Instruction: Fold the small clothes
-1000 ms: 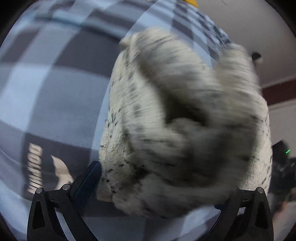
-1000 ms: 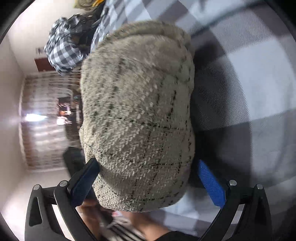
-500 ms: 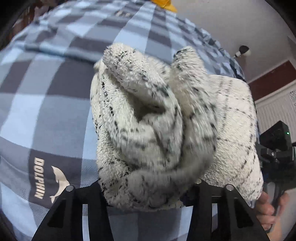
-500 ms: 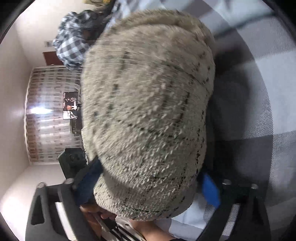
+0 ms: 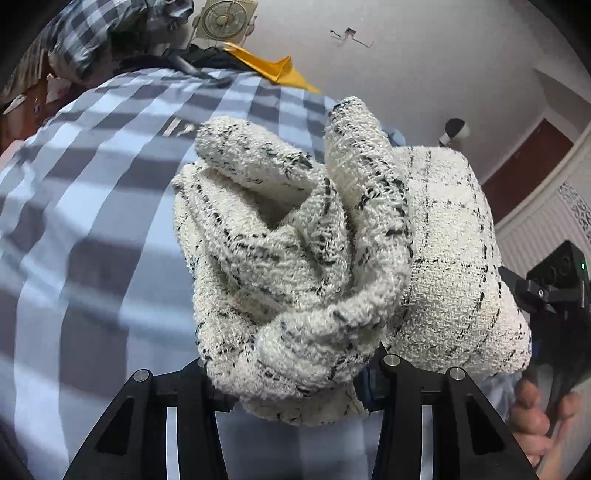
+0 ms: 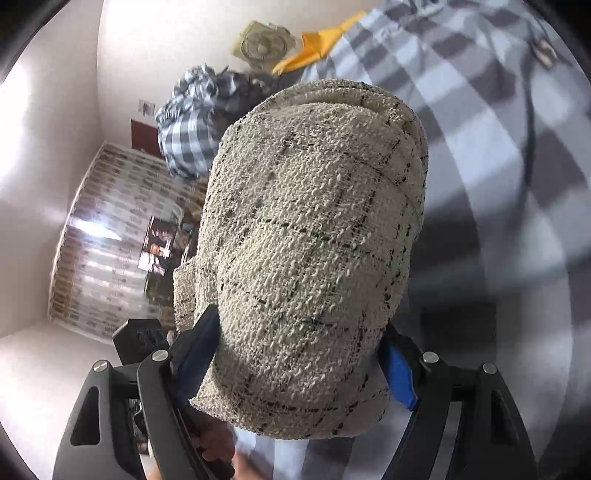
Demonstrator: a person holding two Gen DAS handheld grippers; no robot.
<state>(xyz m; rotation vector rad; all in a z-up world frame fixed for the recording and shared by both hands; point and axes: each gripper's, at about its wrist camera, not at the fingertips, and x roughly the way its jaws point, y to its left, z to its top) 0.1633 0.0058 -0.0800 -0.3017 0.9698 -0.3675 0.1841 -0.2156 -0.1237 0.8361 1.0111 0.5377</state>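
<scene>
A small cream knit garment with thin black check lines [image 5: 314, 280] is held up off the blue and grey checked bedsheet [image 5: 96, 229]. My left gripper [image 5: 295, 384] is shut on a bunched, folded end of it. My right gripper [image 6: 295, 369] is shut on the other end, where the garment [image 6: 306, 258] hangs as a smooth rounded fold that fills the middle of the right wrist view. The fingertips of both grippers are hidden under the cloth. The right gripper's body and the hand on it show at the right edge of the left wrist view [image 5: 554, 295].
The checked sheet [image 6: 498, 147] covers the bed. At its far end lie a pile of checked clothes [image 6: 192, 125], a yellow cloth [image 5: 269, 66] and a fan [image 5: 221, 18]. A patterned wall [image 6: 110, 240] is off to the left.
Both grippers have closed on the garment and lifted it off the sheet. Both views have tilted up, so the wall and the far end of the bed now show.
</scene>
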